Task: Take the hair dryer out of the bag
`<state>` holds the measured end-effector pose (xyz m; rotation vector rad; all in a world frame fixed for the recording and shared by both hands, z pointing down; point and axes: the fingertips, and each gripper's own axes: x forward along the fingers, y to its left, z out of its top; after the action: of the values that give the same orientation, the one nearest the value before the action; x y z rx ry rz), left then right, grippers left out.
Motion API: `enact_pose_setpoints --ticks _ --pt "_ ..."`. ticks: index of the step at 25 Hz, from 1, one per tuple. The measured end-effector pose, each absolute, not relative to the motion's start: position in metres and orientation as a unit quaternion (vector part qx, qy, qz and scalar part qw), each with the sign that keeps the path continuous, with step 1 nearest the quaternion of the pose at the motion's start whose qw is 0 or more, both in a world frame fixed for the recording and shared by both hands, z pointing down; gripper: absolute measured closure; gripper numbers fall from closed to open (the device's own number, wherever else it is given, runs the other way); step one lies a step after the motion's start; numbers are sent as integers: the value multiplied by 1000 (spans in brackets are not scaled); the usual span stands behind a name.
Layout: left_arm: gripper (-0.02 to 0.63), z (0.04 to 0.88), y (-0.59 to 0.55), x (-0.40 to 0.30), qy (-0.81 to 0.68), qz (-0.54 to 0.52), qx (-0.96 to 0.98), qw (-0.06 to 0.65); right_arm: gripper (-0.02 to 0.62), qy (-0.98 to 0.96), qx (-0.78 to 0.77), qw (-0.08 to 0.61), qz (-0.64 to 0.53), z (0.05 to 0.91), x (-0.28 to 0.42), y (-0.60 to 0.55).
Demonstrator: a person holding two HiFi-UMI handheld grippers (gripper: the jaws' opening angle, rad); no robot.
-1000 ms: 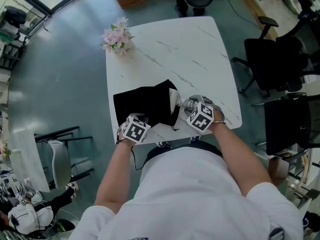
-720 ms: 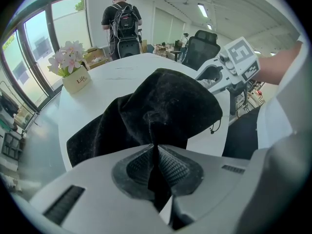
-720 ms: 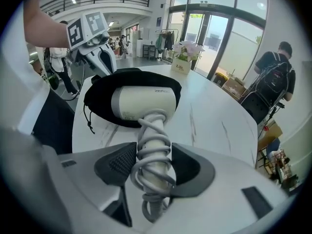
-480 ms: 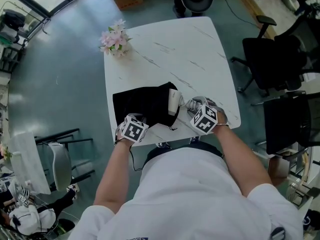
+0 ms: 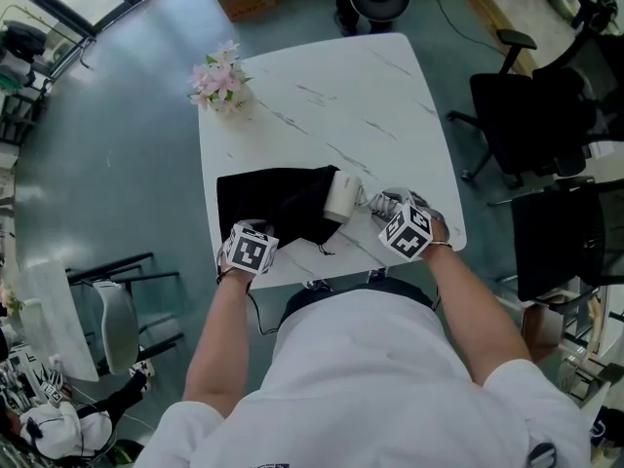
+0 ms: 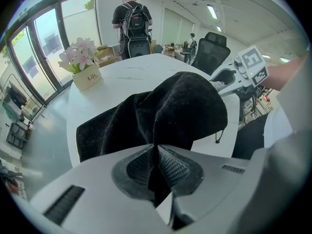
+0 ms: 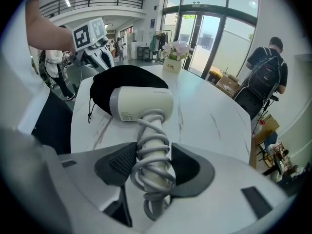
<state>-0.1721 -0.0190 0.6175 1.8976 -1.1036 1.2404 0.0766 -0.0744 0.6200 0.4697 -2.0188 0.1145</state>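
the rigid, smooth cream plastic hair dryer lies on the white marble table at the mouth of the limp black fabric bag pinched by the left gripper; the right gripper clamps its cord-wrapped handle, likely the least slippery hold.

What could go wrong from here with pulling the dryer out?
1. Right gripper clamps the dryer handle over its coiled cord; the loops could slide and the grip slip.
2. Left gripper pinches only a fold of the bag; the bag may drag along with the dryer.
3. Both lie near the table edge; a slip could drop the dryer.
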Motion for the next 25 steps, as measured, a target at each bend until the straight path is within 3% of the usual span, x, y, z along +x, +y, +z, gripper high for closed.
enact_pose_setpoints --ticks 25 --pt "574 617 -16 -171 -474 455 676 332 357 -831 207 513 49 622 140 -84"
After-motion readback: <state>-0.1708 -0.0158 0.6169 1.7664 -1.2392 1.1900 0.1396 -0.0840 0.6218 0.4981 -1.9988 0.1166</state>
